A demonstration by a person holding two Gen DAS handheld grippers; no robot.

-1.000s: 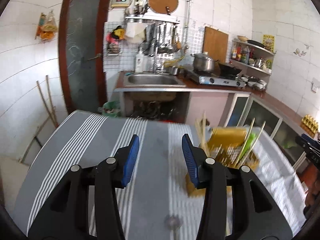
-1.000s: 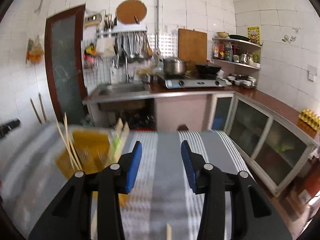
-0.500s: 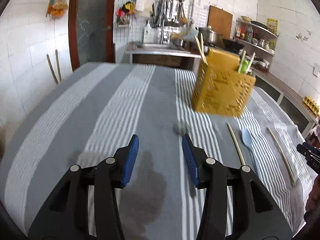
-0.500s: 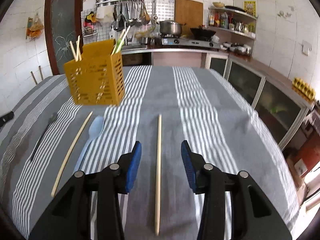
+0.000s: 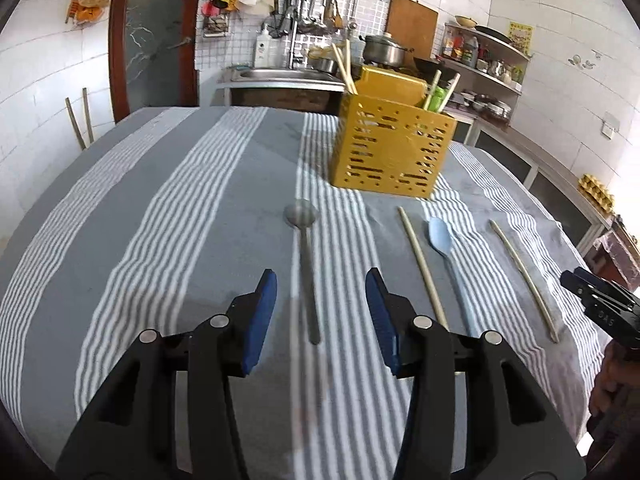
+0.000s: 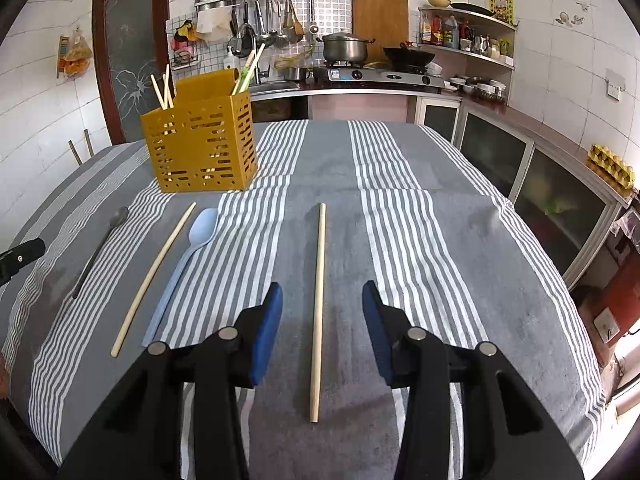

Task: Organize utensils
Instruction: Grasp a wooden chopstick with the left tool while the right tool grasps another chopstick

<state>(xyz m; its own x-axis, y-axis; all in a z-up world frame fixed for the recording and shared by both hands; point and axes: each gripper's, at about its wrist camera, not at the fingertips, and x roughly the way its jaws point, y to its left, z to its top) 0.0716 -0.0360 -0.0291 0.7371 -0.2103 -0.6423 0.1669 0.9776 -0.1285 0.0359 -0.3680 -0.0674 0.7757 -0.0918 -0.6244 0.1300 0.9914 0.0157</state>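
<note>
Both jaws part-open, holding nothing. My left gripper (image 5: 320,314) straddles the dark metal spoon (image 5: 305,268); my right gripper (image 6: 322,330) straddles a pale wooden chopstick (image 6: 318,304). I'd lower squarely, pinch mid-shaft, then carry to the perforated yellow plastic holder (image 6: 202,148).

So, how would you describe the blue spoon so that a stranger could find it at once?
Start at the yellow perforated holder standing on the striped tablecloth. In front of it four utensils lie side by side. The blue spoon lies between the two pale chopsticks, the only light blue plastic piece; the other spoon is dark.
</note>
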